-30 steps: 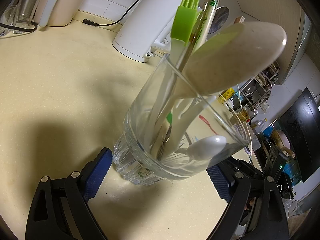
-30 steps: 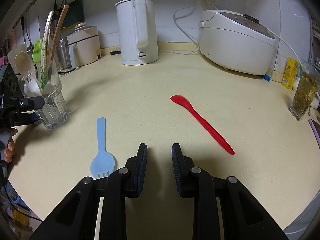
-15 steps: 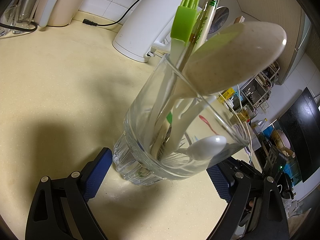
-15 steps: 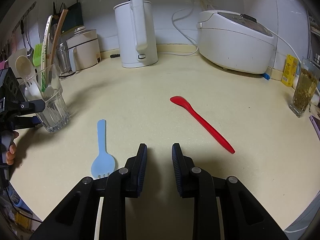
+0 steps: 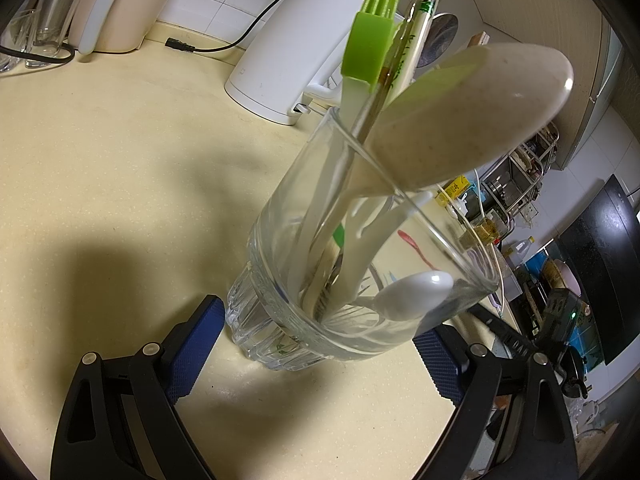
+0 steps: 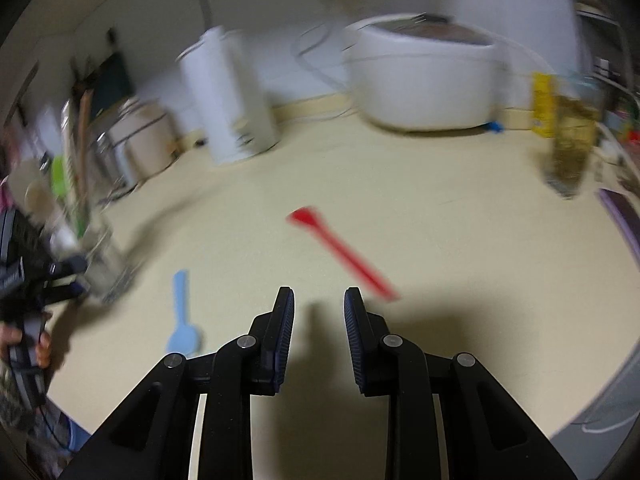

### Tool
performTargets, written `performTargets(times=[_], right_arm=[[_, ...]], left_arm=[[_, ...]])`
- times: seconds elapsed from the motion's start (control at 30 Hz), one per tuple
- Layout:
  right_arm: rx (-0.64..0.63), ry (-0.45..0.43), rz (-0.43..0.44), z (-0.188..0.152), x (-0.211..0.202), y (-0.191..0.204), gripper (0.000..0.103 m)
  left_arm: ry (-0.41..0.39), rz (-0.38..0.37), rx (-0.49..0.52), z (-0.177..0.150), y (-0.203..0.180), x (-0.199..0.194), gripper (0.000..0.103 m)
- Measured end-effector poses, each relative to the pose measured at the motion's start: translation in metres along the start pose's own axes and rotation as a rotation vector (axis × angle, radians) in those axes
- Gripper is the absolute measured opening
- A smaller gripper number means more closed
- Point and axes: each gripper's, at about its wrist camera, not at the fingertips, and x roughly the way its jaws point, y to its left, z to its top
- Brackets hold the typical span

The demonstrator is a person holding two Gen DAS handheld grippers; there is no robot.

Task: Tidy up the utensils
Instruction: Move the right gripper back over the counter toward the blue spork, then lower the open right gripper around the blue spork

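Glass tumbler stands upright on the cream bench in the left wrist view, between the left tongs. Blue pads sit either side of its base, jaws spread wide; can't tell if the pads actually touch the glass. Tumbler holds a beige spoon with its bowl up, a green brush, chopsticks and a white spoon leaning on the rim. White kettle stands behind, near the wall.

Right wrist view, blurred: right tongs hang above the bench, jaws partly apart, nothing between them. Red spoon lies flat on the bench just ahead and slightly right of the tips, apart from them. Blue spork lies flat to the left of the tongs, head toward the camera. Tumbler with utensils shows at far left, with the left tongs and a hand gripping its handle. White rice cooker sits at the back right.
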Motion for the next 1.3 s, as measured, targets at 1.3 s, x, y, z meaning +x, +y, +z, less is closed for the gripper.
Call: performTargets(times=[1.3], right_arm=[[-0.294,0.042,0.287,-0.041,0.004,0.072,0.039]], left_arm=[[0.0,0.0,0.0,0.0,0.0,0.0,0.094]])
